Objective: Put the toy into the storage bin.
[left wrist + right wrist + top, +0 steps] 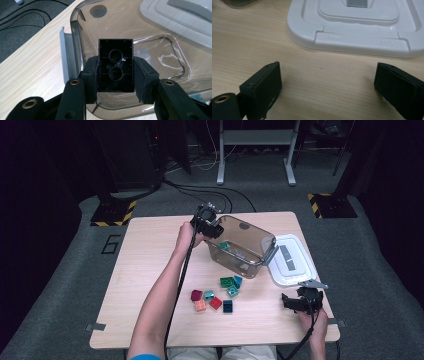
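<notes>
My left gripper [207, 222] [115, 75] is shut on a black two-stud brick [115, 65], hollow underside facing the camera. It hangs over the near left rim of a clear smoky plastic bin [247, 251] [152, 47] at the table's middle back. A teal brick [225, 246] lies inside the bin. Several loose bricks [217, 295] in red, orange, teal and green lie on the table in front of the bin. At the front right my right gripper [296, 301] [328, 77] stands open above bare wood, nothing between its jaws.
The bin's white lid [292, 261] [352, 27] [180, 17] lies flat to the right of the bin, just beyond the right gripper. The wooden table [145, 270] has free room on its left half. Stands and cables sit on the floor behind.
</notes>
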The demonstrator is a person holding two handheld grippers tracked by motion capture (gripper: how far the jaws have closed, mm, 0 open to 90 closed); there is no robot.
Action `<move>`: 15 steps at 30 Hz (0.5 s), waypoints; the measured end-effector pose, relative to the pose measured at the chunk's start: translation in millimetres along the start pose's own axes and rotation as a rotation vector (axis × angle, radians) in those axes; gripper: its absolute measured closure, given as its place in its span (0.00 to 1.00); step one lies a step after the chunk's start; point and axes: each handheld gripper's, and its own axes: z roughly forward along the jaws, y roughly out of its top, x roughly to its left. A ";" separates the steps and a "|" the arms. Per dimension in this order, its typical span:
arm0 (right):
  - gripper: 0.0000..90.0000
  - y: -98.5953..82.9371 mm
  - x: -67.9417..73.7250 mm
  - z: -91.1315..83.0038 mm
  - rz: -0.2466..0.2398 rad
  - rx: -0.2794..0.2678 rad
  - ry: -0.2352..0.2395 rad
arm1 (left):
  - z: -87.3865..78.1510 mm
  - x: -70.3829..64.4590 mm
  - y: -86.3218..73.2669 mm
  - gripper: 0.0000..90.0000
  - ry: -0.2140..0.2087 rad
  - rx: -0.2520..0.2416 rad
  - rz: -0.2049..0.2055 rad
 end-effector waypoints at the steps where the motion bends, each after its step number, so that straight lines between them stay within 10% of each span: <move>1: 0.08 0.0 0.0 0.0 0.000 0.000 0.000 | 0.6 0.2 -0.1 0.65 -0.001 -0.001 -0.004; 15: 0.08 0.0 -0.1 -0.1 0.000 0.000 0.000 | -15.6 -3.6 -7.5 0.26 0.005 0.003 -0.040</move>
